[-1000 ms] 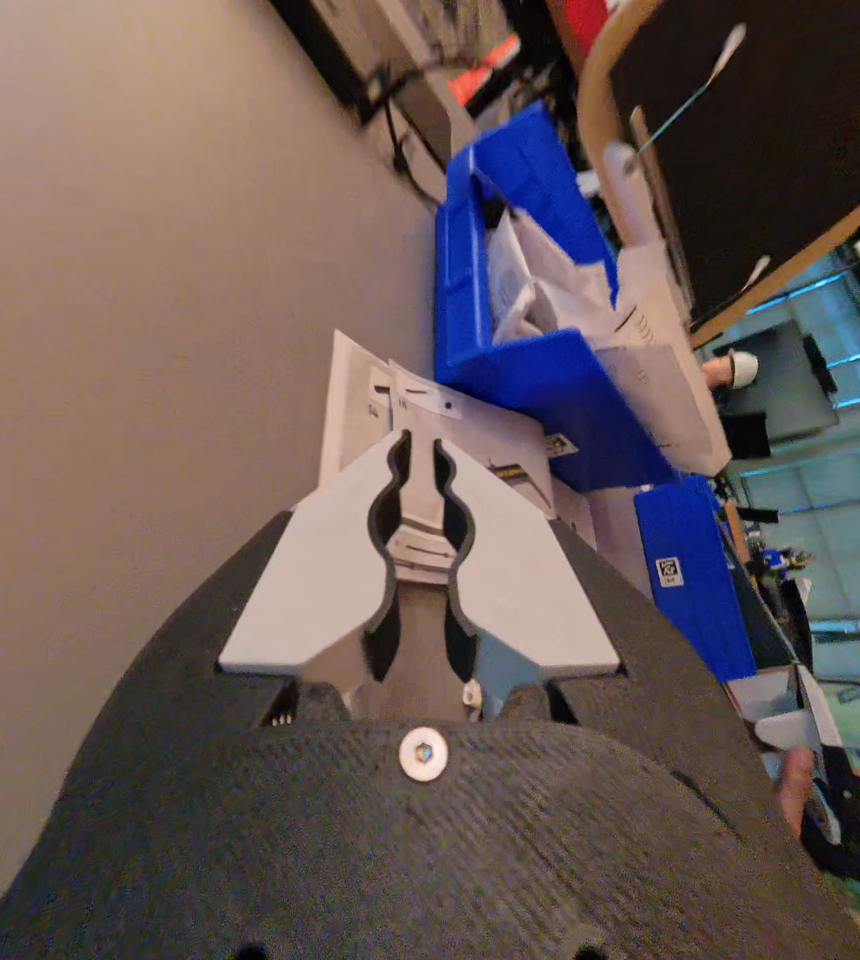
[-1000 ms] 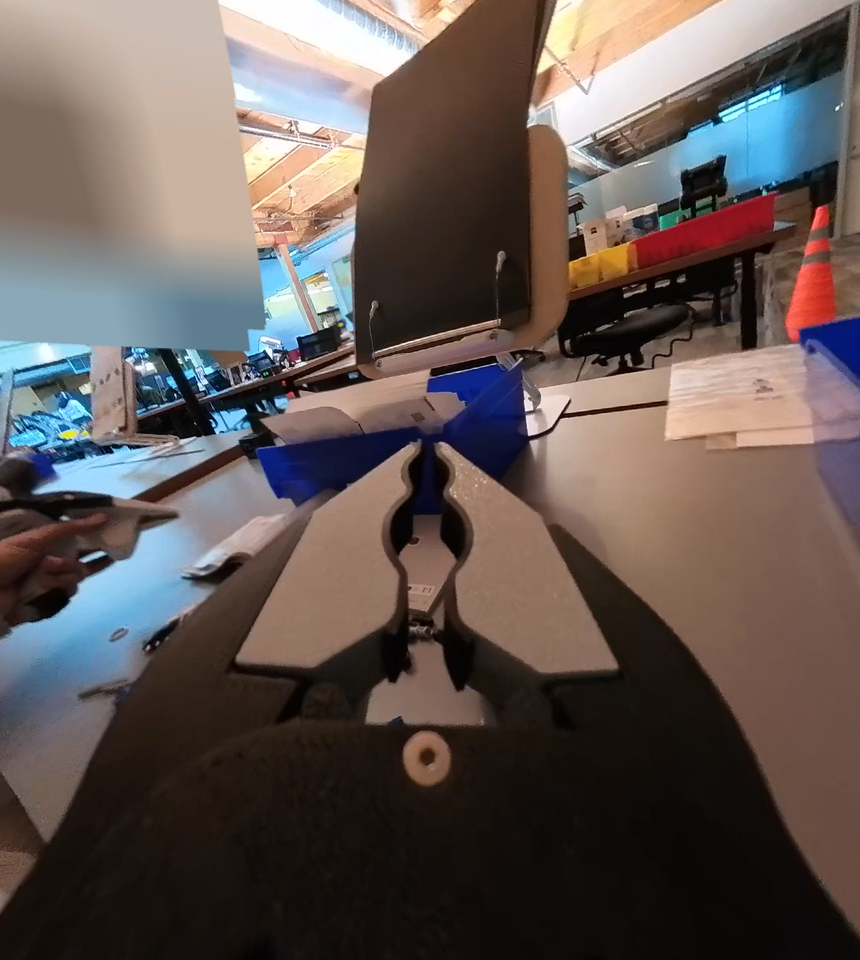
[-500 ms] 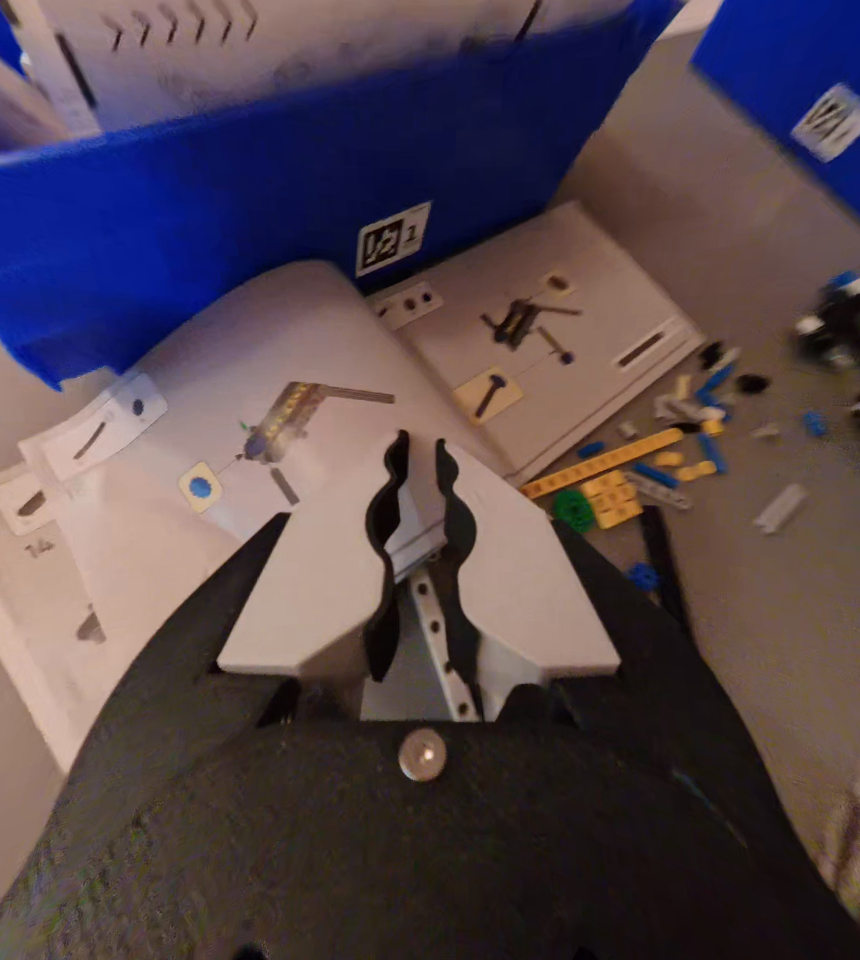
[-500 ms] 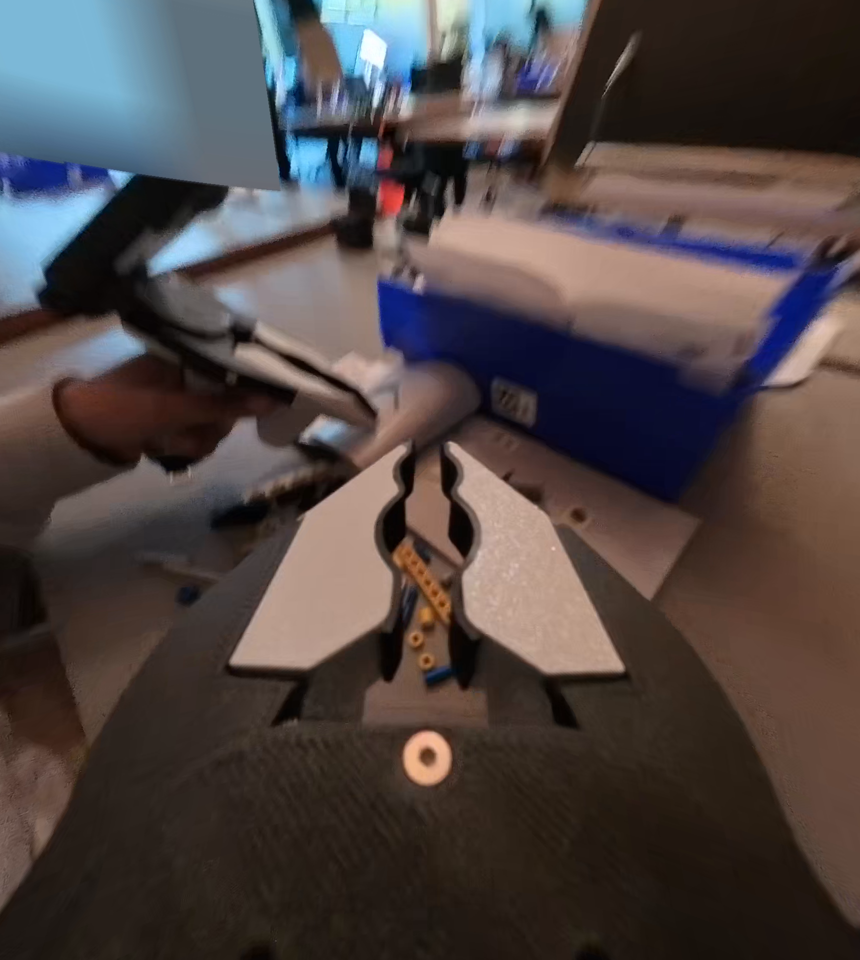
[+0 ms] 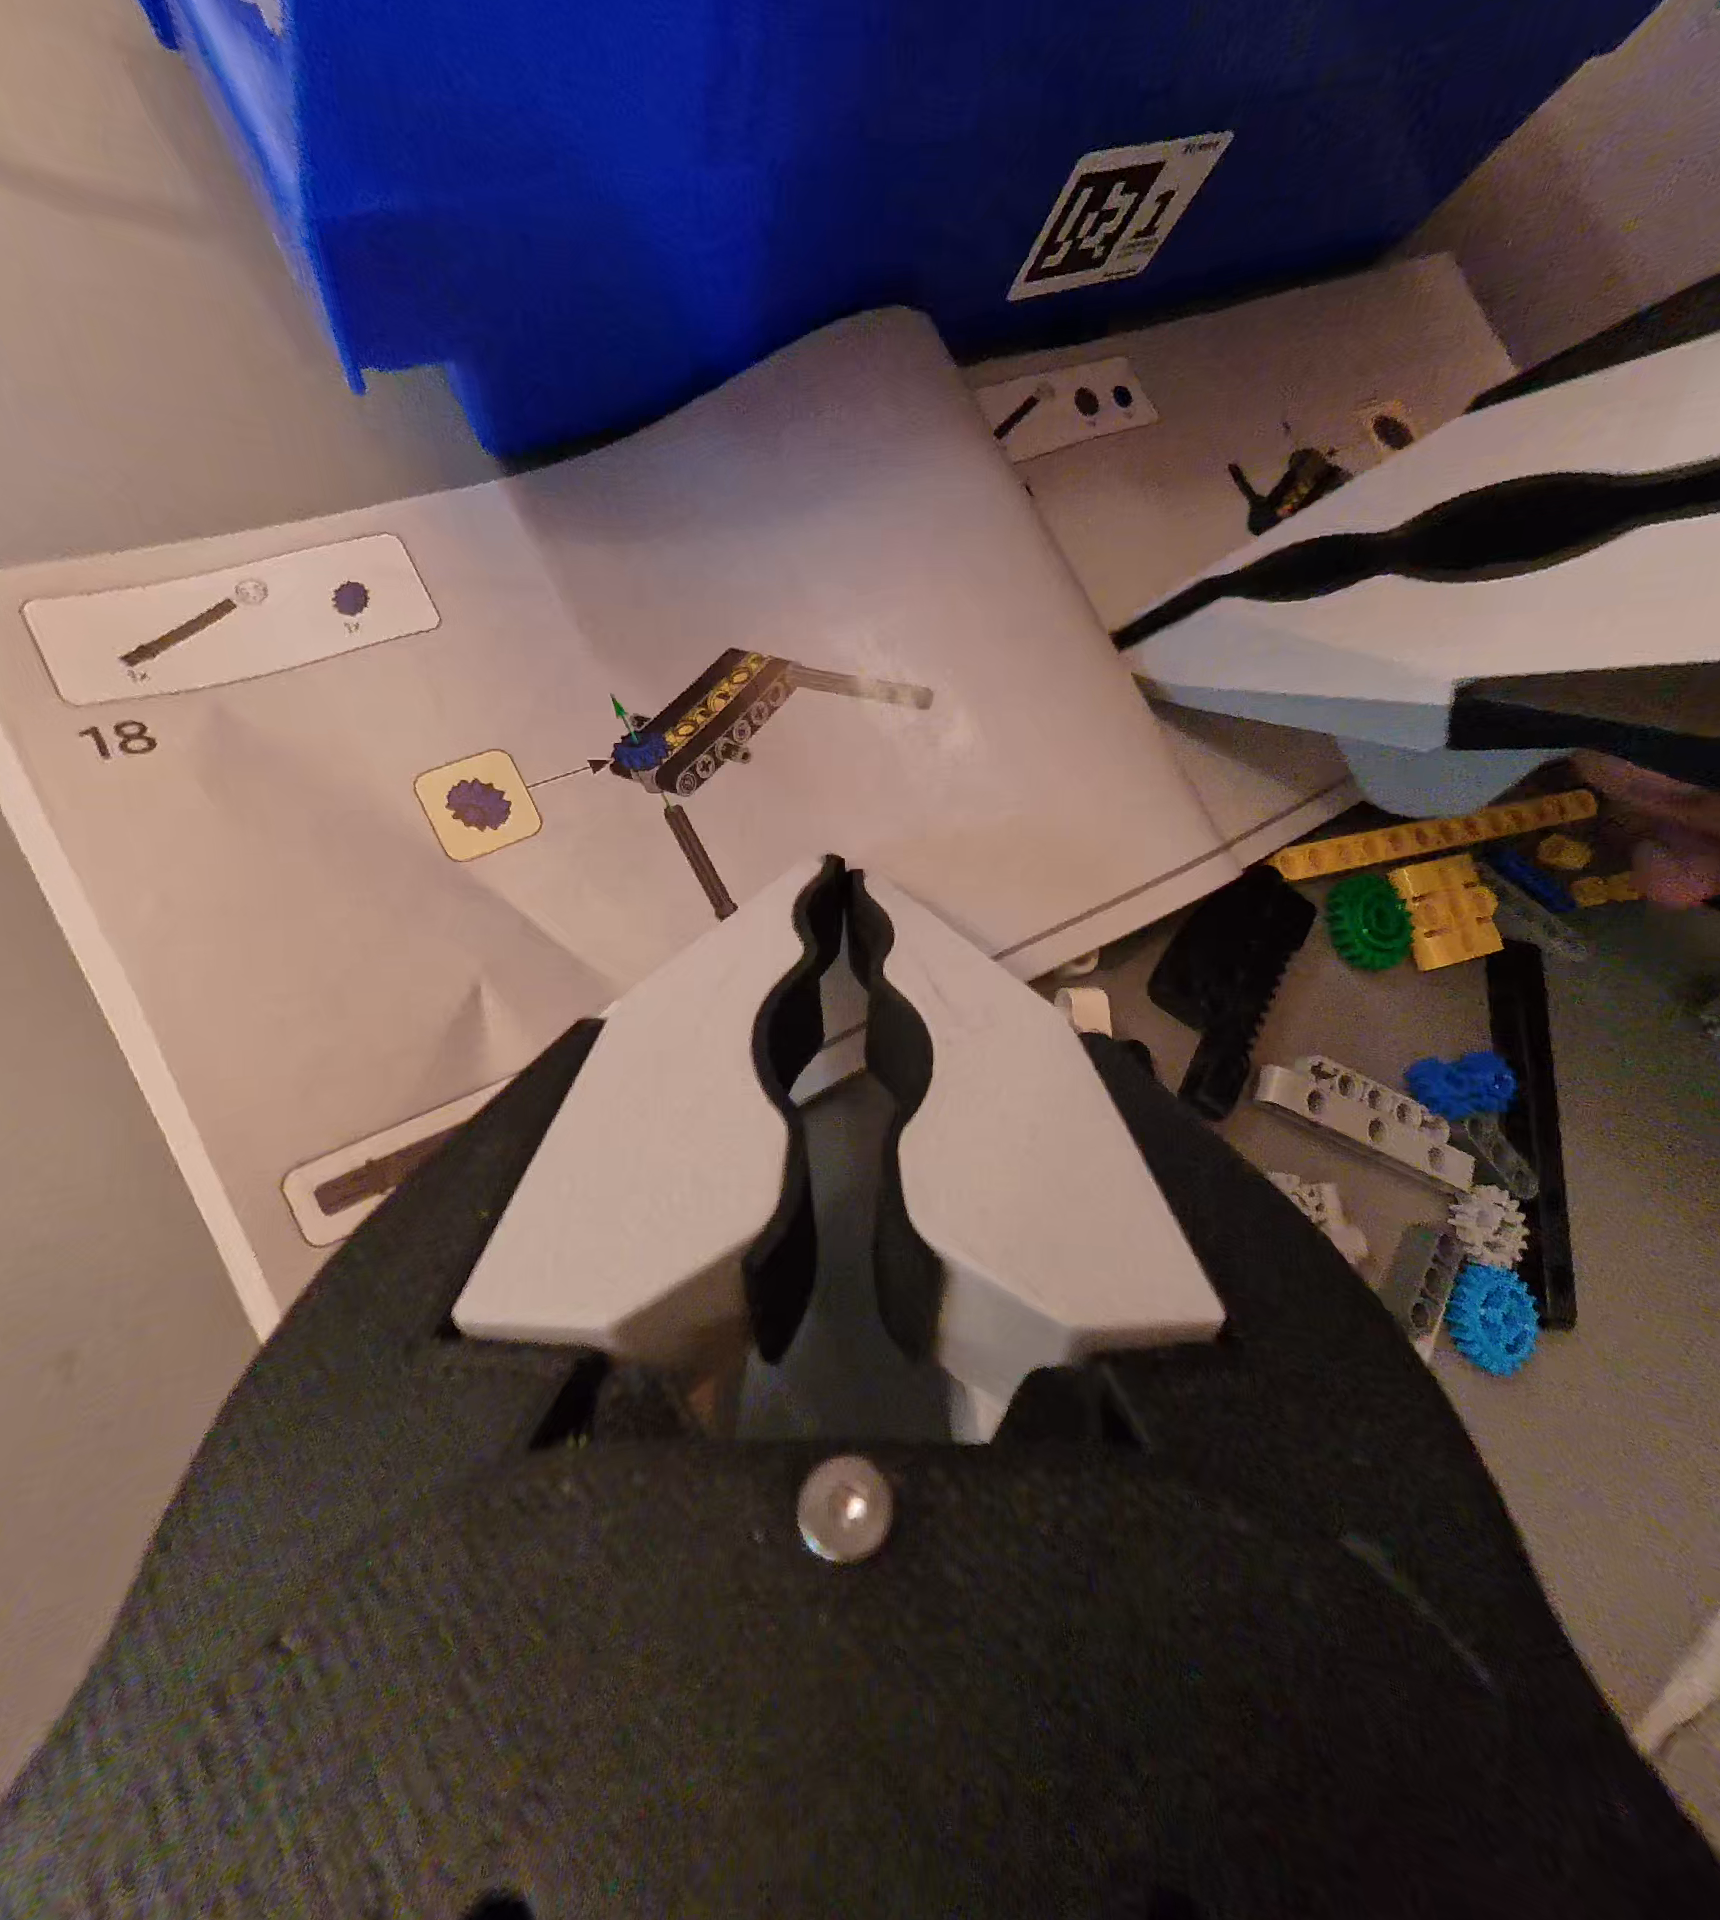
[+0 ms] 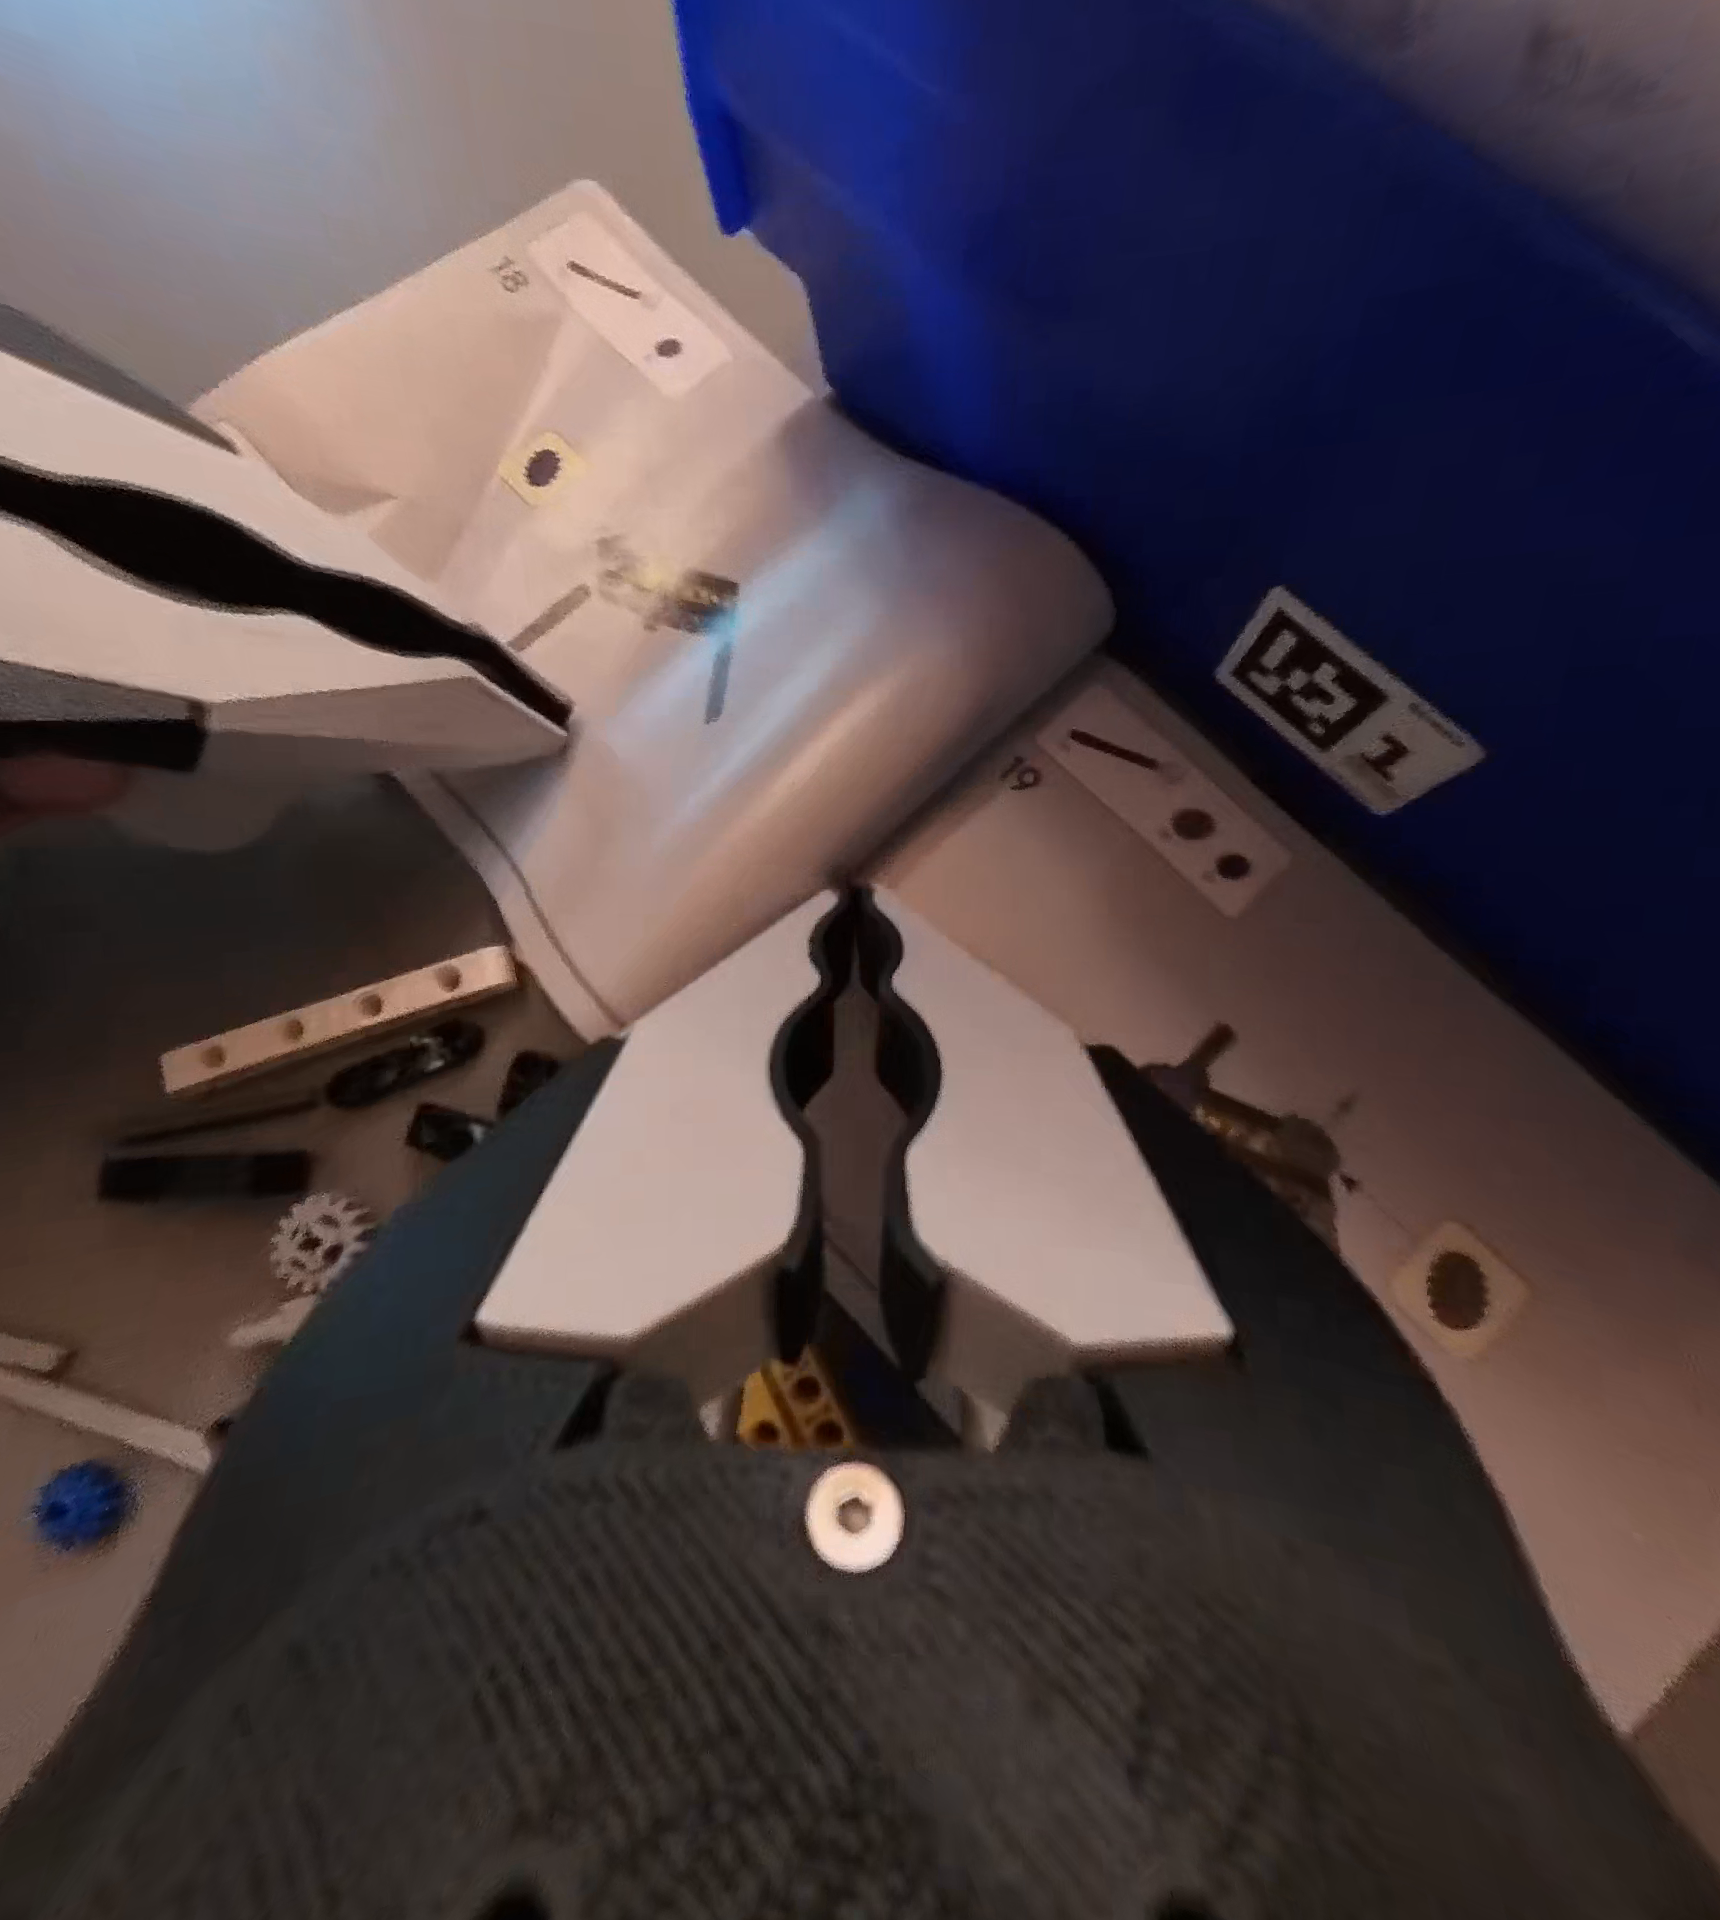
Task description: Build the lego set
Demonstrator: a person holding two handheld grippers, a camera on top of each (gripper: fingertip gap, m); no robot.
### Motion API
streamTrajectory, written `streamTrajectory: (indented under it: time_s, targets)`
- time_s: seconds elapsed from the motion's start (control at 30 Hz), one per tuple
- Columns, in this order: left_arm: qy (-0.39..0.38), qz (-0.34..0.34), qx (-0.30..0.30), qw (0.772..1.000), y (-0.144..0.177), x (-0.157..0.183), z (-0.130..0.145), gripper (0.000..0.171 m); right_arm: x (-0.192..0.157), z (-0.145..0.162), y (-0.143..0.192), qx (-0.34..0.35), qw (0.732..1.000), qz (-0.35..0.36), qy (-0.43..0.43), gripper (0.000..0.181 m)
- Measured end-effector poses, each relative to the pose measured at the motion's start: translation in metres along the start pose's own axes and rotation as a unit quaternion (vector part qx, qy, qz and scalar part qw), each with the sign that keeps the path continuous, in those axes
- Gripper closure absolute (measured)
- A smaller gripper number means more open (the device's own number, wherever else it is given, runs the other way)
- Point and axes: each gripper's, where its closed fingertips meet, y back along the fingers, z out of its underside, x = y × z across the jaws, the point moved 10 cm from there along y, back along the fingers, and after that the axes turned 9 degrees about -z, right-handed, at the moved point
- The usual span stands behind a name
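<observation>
Loose lego pieces (image 5: 1396, 1091) sit on the table right of the open instruction booklet (image 5: 627, 727); long yellow beam (image 5: 1427, 834) lies roughly left-right, perforated grey beam (image 5: 1355, 1117) diagonal. Left gripper (image 5: 840, 883) jaws pressed together, holding nothing, over the booklet. Right gripper (image 6: 854, 914) tips pressed together too, a yellow holed piece (image 6: 796, 1397) showing at the finger base.

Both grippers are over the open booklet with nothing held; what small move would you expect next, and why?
Probably the left gripper swings right and opens its fingers over the dark blue gear. Its fingers are shut and empty above the instruction booklet, whose open page pictures a similar gear, and that gear lies loose beside the grey beam.
</observation>
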Motion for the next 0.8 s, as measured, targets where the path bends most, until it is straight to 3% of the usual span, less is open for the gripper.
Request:
streamTrajectory:
  time_s: [0.27,0.4,0.53,0.8]
  targets:
    - [0.036,0.049,0.024,0.998,0.005,-0.01,0.0,0.171,0.0,-0.015,0.001,-0.008,1.0,-0.002,0.016,0.181]
    - [0.037,0.116,0.072,0.99,0.016,0.013,-0.013,0.171,0.001,-0.015,-0.002,-0.014,1.0,-0.014,0.021,0.181]
    - [-0.007,0.111,0.01,0.994,-0.006,0.037,-0.012,0.171,0.002,-0.014,-0.002,-0.027,0.999,-0.016,0.031,0.181]
    - [0.001,0.117,-0.024,0.993,-0.015,0.038,-0.013,0.17,-0.002,-0.012,-0.003,-0.028,0.997,-0.024,0.066,0.181]
